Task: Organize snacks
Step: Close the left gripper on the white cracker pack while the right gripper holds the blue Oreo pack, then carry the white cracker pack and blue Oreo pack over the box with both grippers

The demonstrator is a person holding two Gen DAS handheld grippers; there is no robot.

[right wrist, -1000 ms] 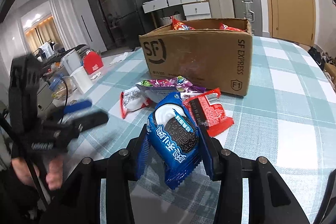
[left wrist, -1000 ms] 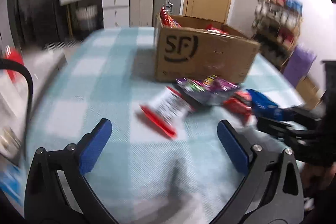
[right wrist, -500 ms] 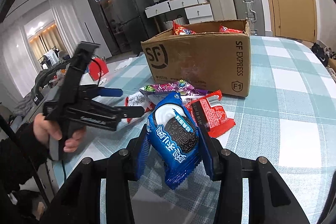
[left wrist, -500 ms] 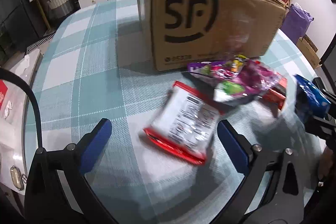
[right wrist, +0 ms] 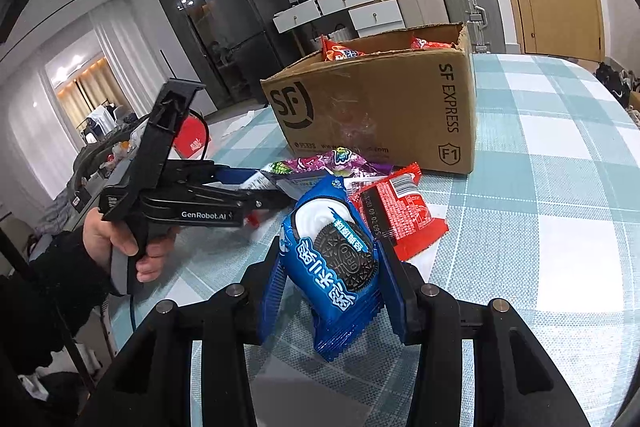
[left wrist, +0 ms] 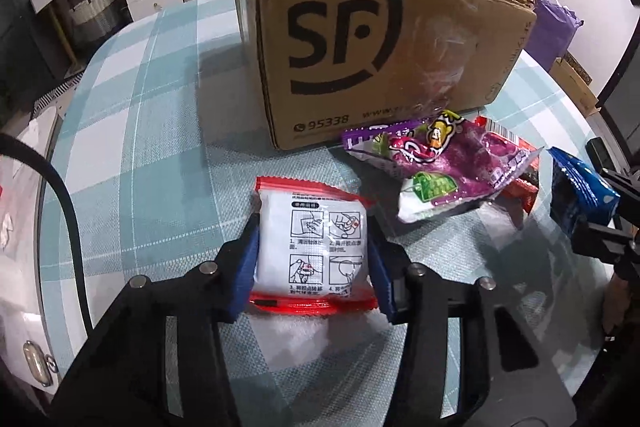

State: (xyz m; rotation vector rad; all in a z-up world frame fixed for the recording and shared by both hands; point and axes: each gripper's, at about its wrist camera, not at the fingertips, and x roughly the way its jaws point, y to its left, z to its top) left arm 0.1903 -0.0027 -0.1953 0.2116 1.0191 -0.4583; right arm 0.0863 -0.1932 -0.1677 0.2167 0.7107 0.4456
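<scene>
The right claw (right wrist: 334, 273) grips a blue Oreo packet (right wrist: 334, 267); the cardboard box (right wrist: 384, 103) stands at twelve o'clock on the desk (right wrist: 560, 187).

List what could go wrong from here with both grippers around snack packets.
1. The left gripper is closing on the white packet; its pads press only the soft sides, so the packet may buckle or slip on lifting.
2. The right gripper pinches the blue cookie packet, so the cookies might crack.
3. The cardboard box already looks full; dropped packets may slide off.
</scene>
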